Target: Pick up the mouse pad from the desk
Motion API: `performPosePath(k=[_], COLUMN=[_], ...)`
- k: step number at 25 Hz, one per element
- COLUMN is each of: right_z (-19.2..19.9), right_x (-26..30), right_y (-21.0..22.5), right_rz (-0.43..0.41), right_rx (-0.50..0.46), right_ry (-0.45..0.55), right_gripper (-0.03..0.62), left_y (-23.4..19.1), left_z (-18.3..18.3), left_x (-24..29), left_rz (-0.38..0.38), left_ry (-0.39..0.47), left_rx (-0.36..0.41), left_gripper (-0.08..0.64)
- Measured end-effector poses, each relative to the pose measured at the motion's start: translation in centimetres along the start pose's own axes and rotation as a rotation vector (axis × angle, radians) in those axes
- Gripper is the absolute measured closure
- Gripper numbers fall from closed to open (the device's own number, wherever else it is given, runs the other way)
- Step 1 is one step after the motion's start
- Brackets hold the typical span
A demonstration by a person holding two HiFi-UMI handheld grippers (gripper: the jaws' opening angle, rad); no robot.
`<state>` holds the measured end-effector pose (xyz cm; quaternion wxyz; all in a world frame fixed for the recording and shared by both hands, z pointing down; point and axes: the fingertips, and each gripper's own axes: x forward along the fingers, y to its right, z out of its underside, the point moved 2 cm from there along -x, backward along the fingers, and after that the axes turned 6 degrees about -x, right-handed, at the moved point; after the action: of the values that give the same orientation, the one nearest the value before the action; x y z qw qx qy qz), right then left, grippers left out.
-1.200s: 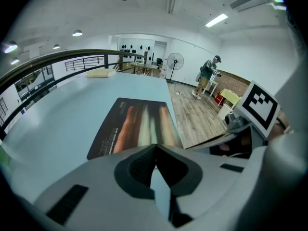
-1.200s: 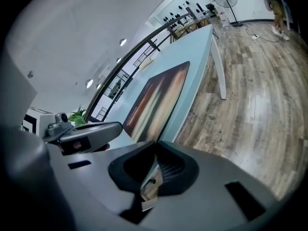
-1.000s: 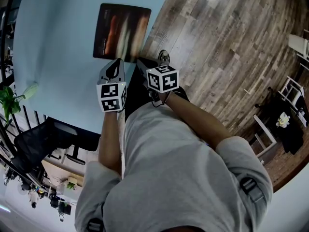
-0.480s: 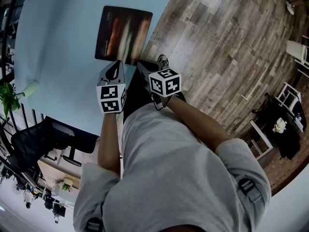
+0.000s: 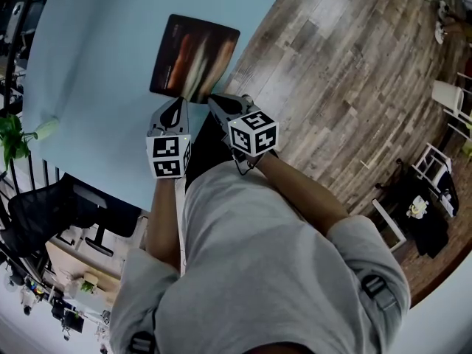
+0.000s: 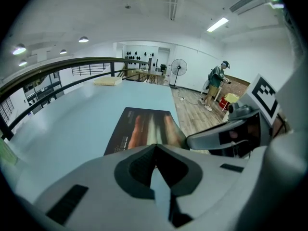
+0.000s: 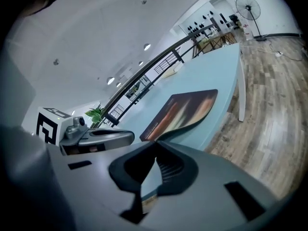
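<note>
A dark mouse pad (image 5: pixel 195 57) with a reddish streaked print lies on the pale blue desk (image 5: pixel 96 65), close to the desk's right edge. My right gripper (image 5: pixel 215 99) is shut on the pad's near right corner. In the right gripper view the mouse pad (image 7: pixel 187 110) curls up off the desk toward my right gripper (image 7: pixel 155 144). My left gripper (image 5: pixel 175 103) is shut and sits at the pad's near edge, just left of the right one. In the left gripper view the mouse pad (image 6: pixel 144 128) lies flat beyond my left gripper (image 6: pixel 155 147), whose closed jaws hide the pad's near edge.
Wooden floor (image 5: pixel 332 65) lies right of the desk edge. A green plant (image 5: pixel 11 135) and a black chair (image 5: pixel 44 220) stand to the left. A dark railing (image 6: pixel 72 66) runs behind the desk. Far off are a standing fan (image 6: pixel 178 69) and a person (image 6: pixel 216 81).
My right gripper has risen a little and rolled, holding the pad's near corner. The left gripper has stayed almost where it was.
</note>
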<state>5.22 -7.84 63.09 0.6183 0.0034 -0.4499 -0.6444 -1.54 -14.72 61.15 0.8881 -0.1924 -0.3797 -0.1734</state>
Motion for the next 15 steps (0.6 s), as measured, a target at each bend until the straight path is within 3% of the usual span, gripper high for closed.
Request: performPosePath(k=[15], right_z=[-5.8], right_x=[1.1], right_y=[-2.6], right_rz=[-0.083], right_rx=[-0.171], right_ry=[0.100], right_gripper=[0.578], left_y=[-2.0], left_z=[-1.2], left_x=[-3.2], left_rz=[-0.085], left_ry=[0.081], left_rx=[-0.049], left_gripper=[0.549])
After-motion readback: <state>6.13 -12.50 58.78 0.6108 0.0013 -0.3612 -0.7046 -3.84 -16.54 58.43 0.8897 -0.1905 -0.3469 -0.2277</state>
